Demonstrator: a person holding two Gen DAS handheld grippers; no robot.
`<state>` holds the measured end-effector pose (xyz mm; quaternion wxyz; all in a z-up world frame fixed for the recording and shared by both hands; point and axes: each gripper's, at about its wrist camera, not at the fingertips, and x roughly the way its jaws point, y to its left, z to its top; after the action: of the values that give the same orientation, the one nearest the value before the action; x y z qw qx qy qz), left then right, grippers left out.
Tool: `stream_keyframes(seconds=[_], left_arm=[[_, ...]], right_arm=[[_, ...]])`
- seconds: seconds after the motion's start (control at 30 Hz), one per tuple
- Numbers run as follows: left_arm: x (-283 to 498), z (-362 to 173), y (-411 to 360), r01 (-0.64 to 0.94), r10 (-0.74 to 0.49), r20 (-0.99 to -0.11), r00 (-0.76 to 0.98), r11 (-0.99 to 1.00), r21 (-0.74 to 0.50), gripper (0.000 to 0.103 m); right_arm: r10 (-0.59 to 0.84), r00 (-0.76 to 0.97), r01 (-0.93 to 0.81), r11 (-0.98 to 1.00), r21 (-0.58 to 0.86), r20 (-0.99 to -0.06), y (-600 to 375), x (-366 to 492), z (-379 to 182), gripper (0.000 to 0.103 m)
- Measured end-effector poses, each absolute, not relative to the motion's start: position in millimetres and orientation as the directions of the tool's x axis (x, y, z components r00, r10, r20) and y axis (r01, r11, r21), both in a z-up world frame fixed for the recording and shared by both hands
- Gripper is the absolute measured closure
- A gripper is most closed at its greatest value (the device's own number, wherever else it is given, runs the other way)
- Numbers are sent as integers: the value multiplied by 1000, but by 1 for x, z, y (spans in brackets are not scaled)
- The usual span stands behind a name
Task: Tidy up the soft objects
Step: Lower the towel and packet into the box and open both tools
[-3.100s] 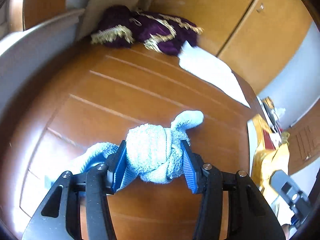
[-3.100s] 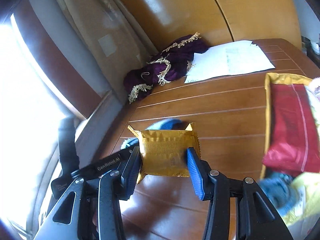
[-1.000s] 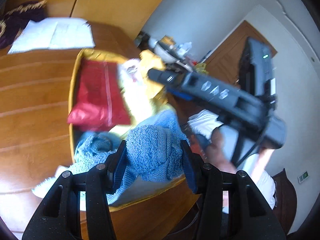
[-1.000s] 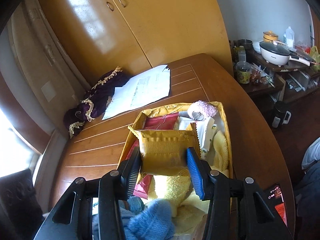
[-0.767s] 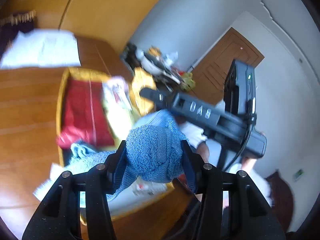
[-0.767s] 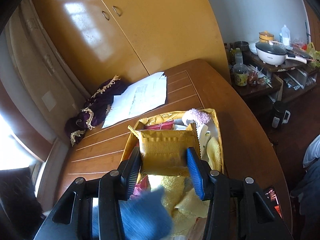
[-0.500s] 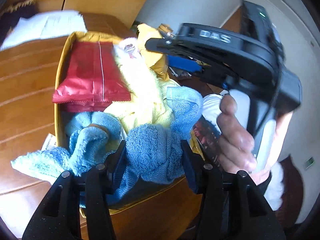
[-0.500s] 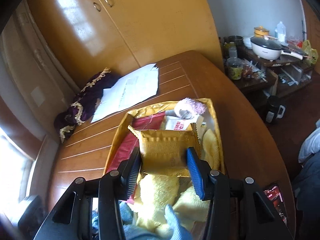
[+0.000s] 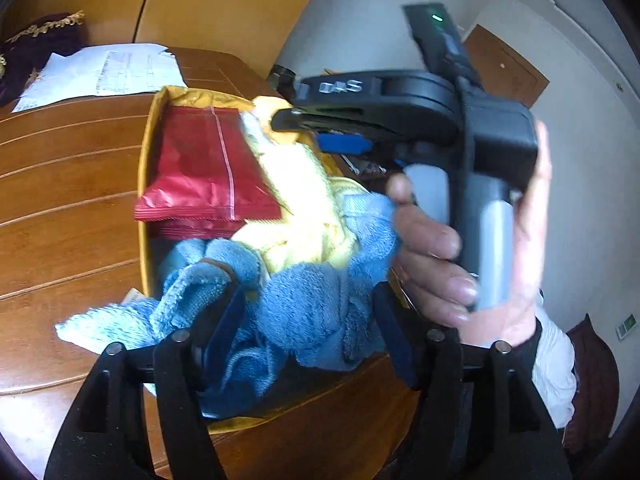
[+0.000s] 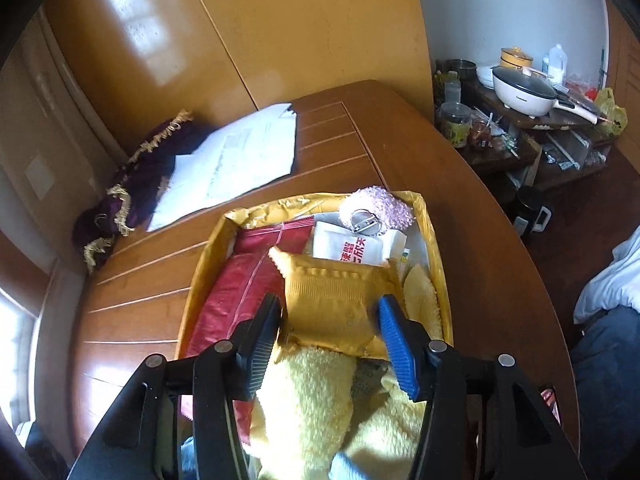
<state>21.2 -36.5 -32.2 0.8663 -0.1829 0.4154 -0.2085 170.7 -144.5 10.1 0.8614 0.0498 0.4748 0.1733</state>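
- Now, in the left wrist view, the left gripper [image 9: 306,314] has its jaws spread wide either side of a knotted blue towel [image 9: 316,308]; whether they still touch it is unclear. The towel sits at 12 o'clock from the fingertips, at the near end of the yellow box [image 9: 146,160].
- In the right wrist view, the right gripper [image 10: 328,330] pinches a gold packet [image 10: 328,296] by its short sides, long axis running 9 to 3 o'clock, low over the box's middle.
- My guess is that each hand's load lies directly ahead, so the release is straight down.
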Motion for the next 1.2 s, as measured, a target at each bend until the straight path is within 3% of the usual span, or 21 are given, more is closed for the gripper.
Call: stream_keyframes(seconds=[0.1,0.33,0.43,0.6,0.83,1.2], left_arm=[[20,-29,-32,202,-521,-621,585,836,-511,35],[8,-13,-10,183,-497,-520,695,822,-540,24],[-1,-8,-1,146,-447,-528,722,844,-516,23],[-9,-10,9,-12,-254,-639,726,925,-380,23],[-25,-8,17,-107,-84,-642,762,962,-253,23],[-23,-14,30,-199,-11,-679,734,953,-230,23]], right_arm=[[416,512,-278,908,313,-751,-153,154,23,36],[560,551,-357,828,432,-619,-161,100,45,35],[590,549,-375,807,456,-592,-160,79,44,35],[544,559,-376,839,394,-625,-144,58,39,35],[531,531,-393,845,364,-660,-130,40,22,36],[501,588,-380,864,329,-636,-130,30,27,36]])
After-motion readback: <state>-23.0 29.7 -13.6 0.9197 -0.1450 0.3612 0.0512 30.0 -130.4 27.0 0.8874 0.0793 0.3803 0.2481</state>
